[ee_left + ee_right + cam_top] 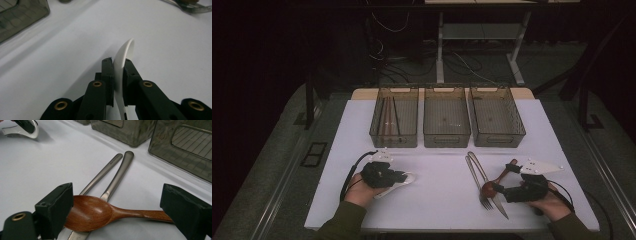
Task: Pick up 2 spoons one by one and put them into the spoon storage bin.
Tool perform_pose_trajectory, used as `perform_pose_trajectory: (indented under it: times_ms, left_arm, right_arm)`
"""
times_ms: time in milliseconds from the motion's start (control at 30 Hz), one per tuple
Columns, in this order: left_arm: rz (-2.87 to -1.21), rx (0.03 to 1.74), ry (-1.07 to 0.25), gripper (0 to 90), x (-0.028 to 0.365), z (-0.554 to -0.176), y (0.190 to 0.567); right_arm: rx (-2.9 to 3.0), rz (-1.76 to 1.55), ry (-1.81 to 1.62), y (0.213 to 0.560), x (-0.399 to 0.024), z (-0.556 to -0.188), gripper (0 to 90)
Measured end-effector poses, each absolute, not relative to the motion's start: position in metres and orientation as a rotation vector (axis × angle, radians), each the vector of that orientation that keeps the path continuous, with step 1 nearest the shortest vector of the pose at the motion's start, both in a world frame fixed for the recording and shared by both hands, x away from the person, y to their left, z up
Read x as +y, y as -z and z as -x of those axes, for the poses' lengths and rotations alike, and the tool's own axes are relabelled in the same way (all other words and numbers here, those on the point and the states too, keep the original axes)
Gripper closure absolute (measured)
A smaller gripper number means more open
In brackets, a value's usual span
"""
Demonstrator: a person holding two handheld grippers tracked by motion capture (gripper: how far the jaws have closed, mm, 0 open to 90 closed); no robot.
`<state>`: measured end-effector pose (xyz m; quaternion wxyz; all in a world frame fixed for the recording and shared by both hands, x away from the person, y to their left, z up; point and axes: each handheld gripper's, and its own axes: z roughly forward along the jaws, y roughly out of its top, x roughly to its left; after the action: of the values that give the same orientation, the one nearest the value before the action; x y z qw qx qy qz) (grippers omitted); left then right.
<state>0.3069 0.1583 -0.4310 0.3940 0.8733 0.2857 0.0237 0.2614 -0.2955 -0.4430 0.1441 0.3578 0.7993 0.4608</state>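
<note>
The left tool (119, 72) has its two jaws pressed against the sides of one white spoon (123, 62), pinching it on edge just above the white tabletop (62, 62); from above, this tool (399, 176) sits at the near left with the spoon's bowl (408, 178) sticking out toward the middle. The right tool (117, 212) has its jaws spread wide, one on each side of a single wooden spoon (100, 213) that lies flat, its bowl next to the left-hand jaw and its handle running toward the other. The wooden spoon rests across two metal pieces, one fork (102, 175) and one knife (117, 176), whose handles lie side by side and point toward the bins. In the high view the right tool (502, 190) is at the near right, over the wooden spoon (494, 181), fork (476, 180) and knife (491, 187). Three clear bins stand in a row at the far side: the left bin (394, 116) holds long thin items, too dim to identify, while the middle bin (446, 116) and right bin (496, 116) look bare. The left hand (359, 189) and right hand (549, 204) each grip their tool from behind, forearms entering low from the near edge in dark green sleeves.
</note>
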Motion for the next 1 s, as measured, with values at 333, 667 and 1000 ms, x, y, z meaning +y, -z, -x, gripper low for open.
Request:
perform_pose_trajectory:
  times_ms: [333,667,1000]
  left_arm:
    - [-2.162,0.75,-0.085,81.2,0.152,-0.308,0.423]
    - [-2.109,0.766,-0.119,81.3,0.146,-0.312,0.415]
    - [-2.076,0.746,-0.137,81.3,0.136,-0.317,0.408]
  right_arm:
    - [2.309,-1.019,-1.319,0.444,-0.296,-0.262,11.4]
    - [2.31,-1.016,-1.316,0.443,-0.296,-0.262,11.5]
    - [2.307,-1.017,-1.319,0.443,-0.296,-0.262,11.5]
